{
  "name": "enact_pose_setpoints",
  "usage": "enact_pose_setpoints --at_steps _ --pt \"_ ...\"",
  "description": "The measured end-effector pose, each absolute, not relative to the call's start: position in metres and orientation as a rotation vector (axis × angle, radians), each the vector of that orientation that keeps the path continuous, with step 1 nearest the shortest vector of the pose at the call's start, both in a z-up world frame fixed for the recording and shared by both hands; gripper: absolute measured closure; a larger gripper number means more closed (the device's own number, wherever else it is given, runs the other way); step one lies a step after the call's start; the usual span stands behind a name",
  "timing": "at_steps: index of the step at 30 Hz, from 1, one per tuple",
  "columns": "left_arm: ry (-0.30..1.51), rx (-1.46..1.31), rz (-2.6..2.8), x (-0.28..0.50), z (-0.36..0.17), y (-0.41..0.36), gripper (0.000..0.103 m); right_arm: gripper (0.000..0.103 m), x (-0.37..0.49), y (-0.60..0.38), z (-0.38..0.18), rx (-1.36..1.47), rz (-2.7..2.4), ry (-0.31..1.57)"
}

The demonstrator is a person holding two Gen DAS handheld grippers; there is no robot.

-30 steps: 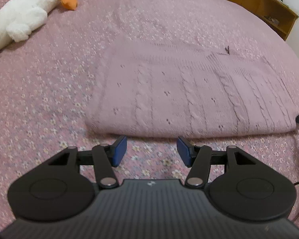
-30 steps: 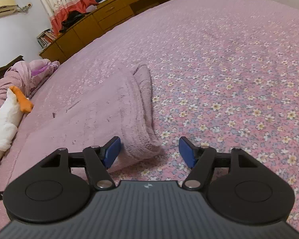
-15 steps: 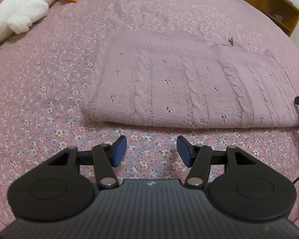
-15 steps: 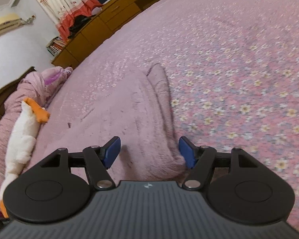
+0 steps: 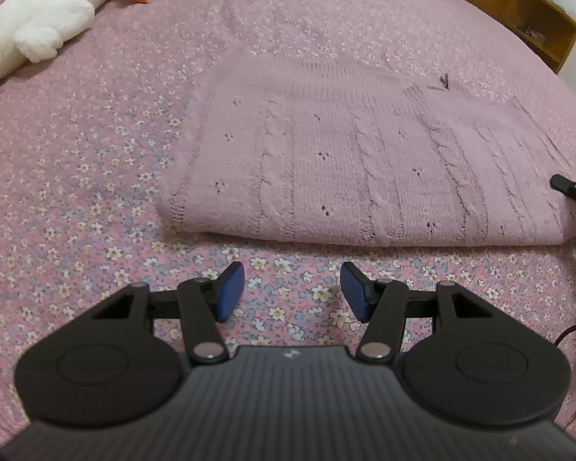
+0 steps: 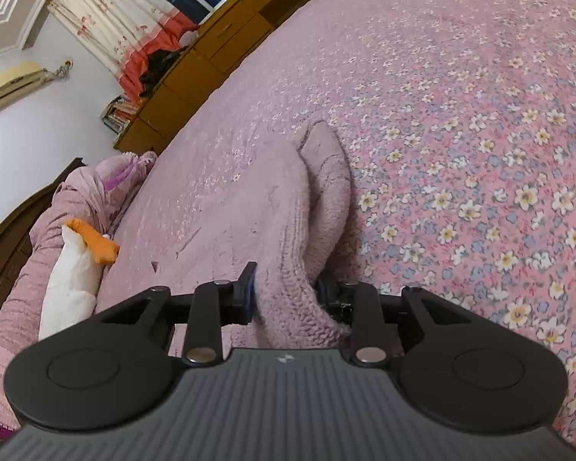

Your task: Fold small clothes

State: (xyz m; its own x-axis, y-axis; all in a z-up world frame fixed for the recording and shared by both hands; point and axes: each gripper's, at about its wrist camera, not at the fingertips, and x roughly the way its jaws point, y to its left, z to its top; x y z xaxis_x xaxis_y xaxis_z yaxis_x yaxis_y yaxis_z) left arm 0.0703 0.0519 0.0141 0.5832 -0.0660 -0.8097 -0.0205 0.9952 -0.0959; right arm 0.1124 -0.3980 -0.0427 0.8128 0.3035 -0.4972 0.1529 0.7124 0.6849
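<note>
Spreading wide: floral pink bedspread [image 5: 76, 176], carrying folded mauve knit sweater [image 5: 364, 161] mid-bed. Lying near headboard edge: white plush duck [image 5: 38, 15]. Clenching sweater corner: right gripper [image 6: 286, 294]. Hovering released, just short of sweater's near edge: left gripper [image 5: 292, 292].

White plush duck [image 5: 38, 19] with orange beak, floral pink bedspread [image 6: 480, 153], wooden cabinets [image 6: 211, 65], patterned curtain [image 6: 107, 27], wall air conditioner [image 6: 7, 86]
</note>
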Motion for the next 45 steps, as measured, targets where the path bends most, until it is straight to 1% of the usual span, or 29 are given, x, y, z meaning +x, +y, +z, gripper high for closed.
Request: enact_pose_setpoints --at_steps 2,7,11,14,16,17,18,20,25,32,37,45 --pt "0.947 -0.098 -0.022 0.071 0.014 0.053 0.046 0.068 0.113 -0.401 -0.049 0.826 0.084 0.630" --pt "0.952 -0.110 -0.015 0.069 0.014 0.057 0.046 0.059 0.117 -0.406 -0.057 0.905 0.086 0.618" --pt "0.955 -0.111 -0.013 0.067 0.014 0.058 0.046 0.047 0.121 -0.403 -0.056 0.922 0.091 0.600" --pt "0.957 -0.109 -0.014 0.066 0.013 0.059 0.046 0.045 0.124 -0.400 -0.055 0.912 0.086 0.592" --pt "0.960 -0.111 -0.011 0.067 0.013 0.059 0.046 0.052 0.129 -0.396 -0.053 0.880 0.074 0.597" --pt "0.961 -0.114 -0.009 0.067 0.013 0.060 0.046 0.064 0.132 -0.394 -0.052 0.866 0.057 0.603" --pt "0.960 -0.117 -0.008 0.066 0.014 0.061 0.046 0.069 0.136 -0.393 -0.051 0.860 0.034 0.615" --pt "0.949 -0.119 -0.011 0.064 0.018 0.063 0.046 0.072 0.140 -0.393 -0.050 0.876 0.019 0.622" --pt "0.927 -0.115 -0.006 0.060 0.027 0.073 0.046 0.073 0.146 -0.378 -0.022 0.800 0.046 0.582" --pt "0.898 -0.131 0.017 0.056 0.038 0.094 0.046 0.074 0.156 -0.335 0.035 0.663 0.126 0.542" --pt "0.887 -0.147 0.044 0.055 0.046 0.112 0.046 0.075 0.158 -0.292 0.073 0.537 0.185 0.504" --pt "0.850 -0.169 0.071 0.053 0.060 0.137 0.046 0.076 0.158 -0.216 0.118 0.379 0.309 0.469"
